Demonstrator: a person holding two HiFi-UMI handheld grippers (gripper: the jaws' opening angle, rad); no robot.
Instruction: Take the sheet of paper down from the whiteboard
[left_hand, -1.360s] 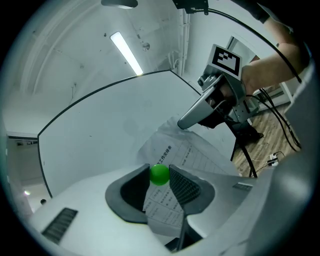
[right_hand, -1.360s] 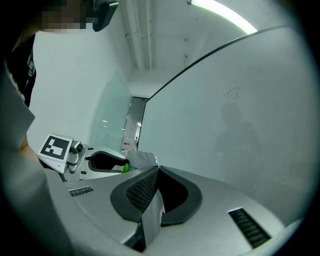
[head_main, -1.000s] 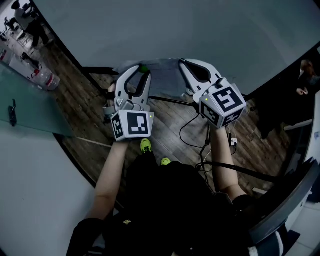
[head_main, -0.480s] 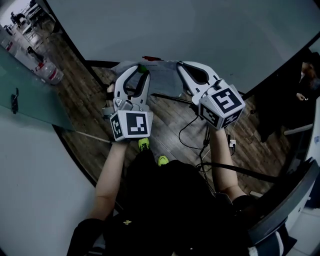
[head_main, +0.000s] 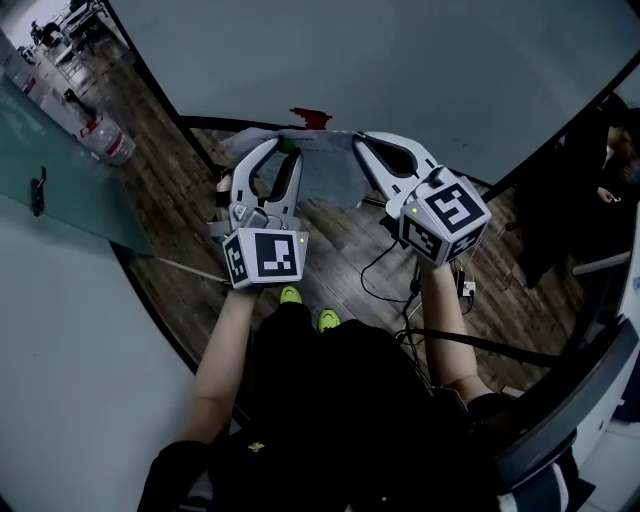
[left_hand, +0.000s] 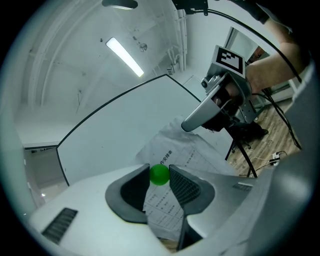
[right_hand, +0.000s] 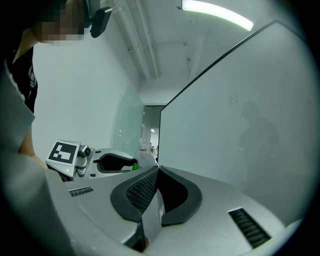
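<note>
The printed sheet of paper (head_main: 322, 168) hangs slack between my two grippers, in front of the whiteboard (head_main: 350, 60) and off its face. My right gripper (head_main: 362, 140) is shut on one edge of it; in the right gripper view the sheet (right_hand: 152, 215) is pinched flat between the pads. My left gripper (head_main: 283, 146) is shut on a small green ball (head_main: 287, 143). In the left gripper view the ball (left_hand: 160, 175) sits between the jaw tips, with the paper (left_hand: 172, 150) running under it. Whether those pads also pinch the paper I cannot tell.
A red object (head_main: 310, 118) shows at the board's lower edge beyond the paper. A glass partition (head_main: 60, 190) and water bottles (head_main: 105, 140) stand at the left. Cables (head_main: 390, 265) lie on the wooden floor. A person (head_main: 610, 150) is at the right.
Both grippers have drawn a little back from the board with the sheet still between them. The red object has come into view above the paper.
</note>
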